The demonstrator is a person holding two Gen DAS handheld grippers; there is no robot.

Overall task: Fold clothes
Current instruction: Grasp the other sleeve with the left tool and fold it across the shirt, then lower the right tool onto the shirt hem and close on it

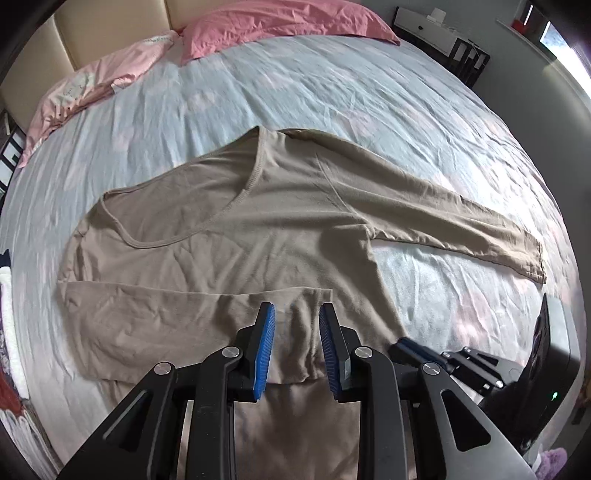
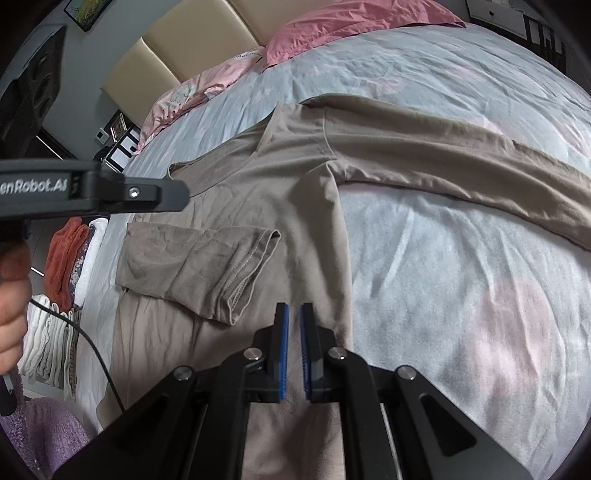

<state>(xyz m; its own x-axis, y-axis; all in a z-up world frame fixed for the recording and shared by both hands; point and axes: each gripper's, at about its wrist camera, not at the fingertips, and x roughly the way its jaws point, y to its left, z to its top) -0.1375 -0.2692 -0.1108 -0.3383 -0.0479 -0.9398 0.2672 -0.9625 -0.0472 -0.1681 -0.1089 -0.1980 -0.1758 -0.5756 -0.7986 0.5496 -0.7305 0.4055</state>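
A beige long-sleeved V-neck shirt (image 1: 229, 236) lies flat on the pale blue bedsheet (image 1: 332, 92). One sleeve (image 1: 177, 325) is folded across its body, and the cuff end lies under my left gripper (image 1: 297, 308). This gripper is open, its blue pads (image 1: 266, 339) apart over the fabric and not pinching it. The other sleeve (image 1: 461, 225) stretches out to the right. In the right wrist view my right gripper (image 2: 294, 308) hovers over the shirt body (image 2: 280, 206) beside the folded cuff (image 2: 247, 273). Its pads are almost together, with nothing between them.
Pink pillows (image 1: 280, 26) lie at the headboard. A pile of folded clothes (image 2: 66, 266) sits off the bed's left side, with a black cable (image 2: 96, 354) running past it. A hand (image 2: 11, 295) holds the left gripper's handle. Dark shelving (image 1: 465, 55) stands at the far right.
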